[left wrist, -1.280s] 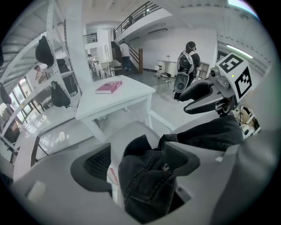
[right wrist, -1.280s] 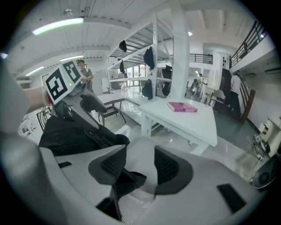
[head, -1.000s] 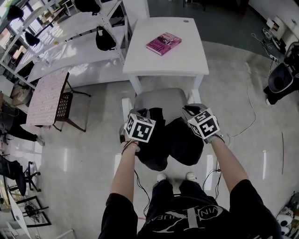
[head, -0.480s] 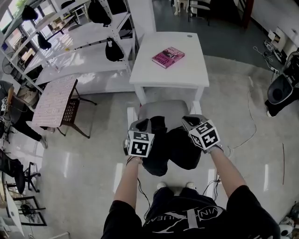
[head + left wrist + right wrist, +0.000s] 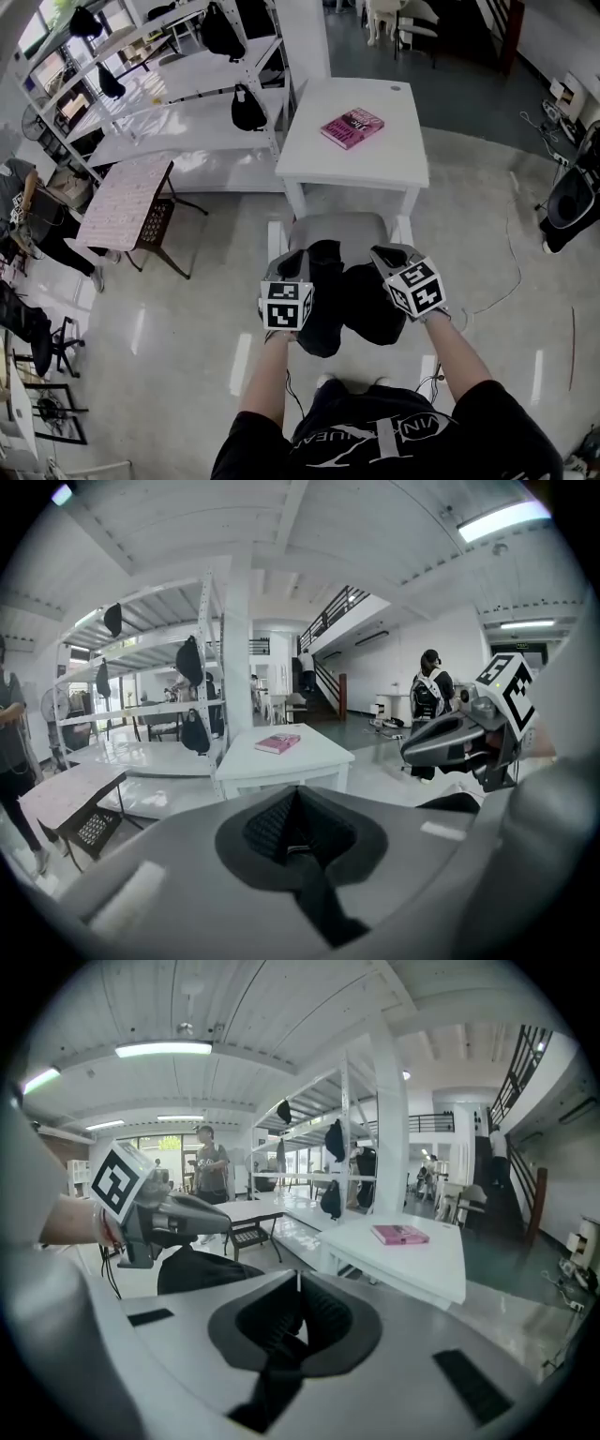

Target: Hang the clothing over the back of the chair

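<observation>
A black garment hangs bunched between my two grippers above the chair, which has a grey seat and a white frame. My left gripper is shut on a fold of black cloth that runs out between its jaws. To its right, my right gripper pinches another fold, its jaws closing the last bit. The right gripper shows in the left gripper view, and the left gripper shows in the right gripper view with the garment sagging under it.
A white desk with a pink book stands just beyond the chair. White shelves with black bags run along the left. A small patterned table and a person are further left. Cables lie on the right floor.
Both grippers have risen together with the black garment, which now hangs higher over the seat. The left gripper has rolled so its marker cube faces up more squarely.
</observation>
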`<action>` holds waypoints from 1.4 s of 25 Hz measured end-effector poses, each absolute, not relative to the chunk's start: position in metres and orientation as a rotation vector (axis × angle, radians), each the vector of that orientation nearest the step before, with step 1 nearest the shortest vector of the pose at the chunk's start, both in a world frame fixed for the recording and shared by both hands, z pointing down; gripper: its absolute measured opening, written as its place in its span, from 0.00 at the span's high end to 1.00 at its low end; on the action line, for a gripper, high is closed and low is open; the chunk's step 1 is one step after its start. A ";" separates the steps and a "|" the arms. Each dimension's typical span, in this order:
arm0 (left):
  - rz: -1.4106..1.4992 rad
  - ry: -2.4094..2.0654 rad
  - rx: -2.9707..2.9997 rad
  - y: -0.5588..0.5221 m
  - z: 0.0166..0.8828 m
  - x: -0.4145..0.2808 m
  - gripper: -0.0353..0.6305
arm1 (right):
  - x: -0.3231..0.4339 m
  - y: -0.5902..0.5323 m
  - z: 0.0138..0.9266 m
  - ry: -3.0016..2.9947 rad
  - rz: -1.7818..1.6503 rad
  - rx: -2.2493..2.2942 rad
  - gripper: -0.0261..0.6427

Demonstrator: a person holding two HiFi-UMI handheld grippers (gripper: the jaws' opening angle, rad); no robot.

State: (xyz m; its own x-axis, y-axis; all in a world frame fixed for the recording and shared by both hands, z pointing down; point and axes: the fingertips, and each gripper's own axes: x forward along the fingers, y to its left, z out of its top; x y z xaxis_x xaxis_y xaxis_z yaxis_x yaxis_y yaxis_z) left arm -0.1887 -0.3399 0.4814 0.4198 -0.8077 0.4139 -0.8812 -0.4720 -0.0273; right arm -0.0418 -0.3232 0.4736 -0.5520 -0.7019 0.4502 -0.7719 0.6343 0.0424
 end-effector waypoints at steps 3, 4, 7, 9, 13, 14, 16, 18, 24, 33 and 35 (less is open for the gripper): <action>0.489 -1.536 2.486 -0.333 0.474 -0.190 0.93 | -0.039 -0.317 0.469 -2.451 0.224 1.188 0.93; 0.470 -1.544 2.489 -0.331 0.471 -0.190 0.93 | -0.039 -0.317 0.467 -2.458 0.223 1.194 0.93; 0.435 -1.554 2.492 -0.328 0.467 -0.190 0.93 | -0.038 -0.316 0.462 -2.478 0.217 1.211 0.93; 0.409 -1.561 2.493 -0.326 0.465 -0.189 0.93 | -0.036 -0.314 0.459 -2.490 0.210 1.223 0.93; 0.341 -1.591 2.482 -0.319 0.460 -0.191 0.93 | -0.033 -0.309 0.454 -2.517 0.187 1.245 0.93; 0.321 -1.599 2.479 -0.317 0.458 -0.192 0.93 | -0.032 -0.307 0.453 -2.525 0.181 1.251 0.93; 0.286 -1.620 2.477 -0.314 0.452 -0.193 0.93 | -0.029 -0.304 0.448 -2.539 0.171 1.265 0.93; 0.253 -1.638 2.478 -0.312 0.446 -0.194 0.93 | -0.027 -0.302 0.444 -2.551 0.163 1.278 0.93; 0.191 -1.678 2.478 -0.306 0.437 -0.197 0.93 | -0.029 -0.297 0.440 -2.584 0.145 1.288 0.93; 0.125 -1.725 2.490 -0.297 0.424 -0.200 0.93 | -0.029 -0.290 0.430 -2.636 0.128 1.309 0.93; 0.114 -1.736 2.487 -0.295 0.423 -0.202 0.93 | -0.029 -0.288 0.430 -2.641 0.125 1.310 0.94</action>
State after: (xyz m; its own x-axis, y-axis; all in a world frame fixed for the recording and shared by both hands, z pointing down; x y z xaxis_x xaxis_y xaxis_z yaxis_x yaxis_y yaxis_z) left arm -0.2017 -0.2948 0.4234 0.3449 -0.9307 0.1221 -0.9387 -0.3420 0.0442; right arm -0.0291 -0.2885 0.4300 -0.5911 -0.7796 0.2070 -0.7956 0.6057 0.0090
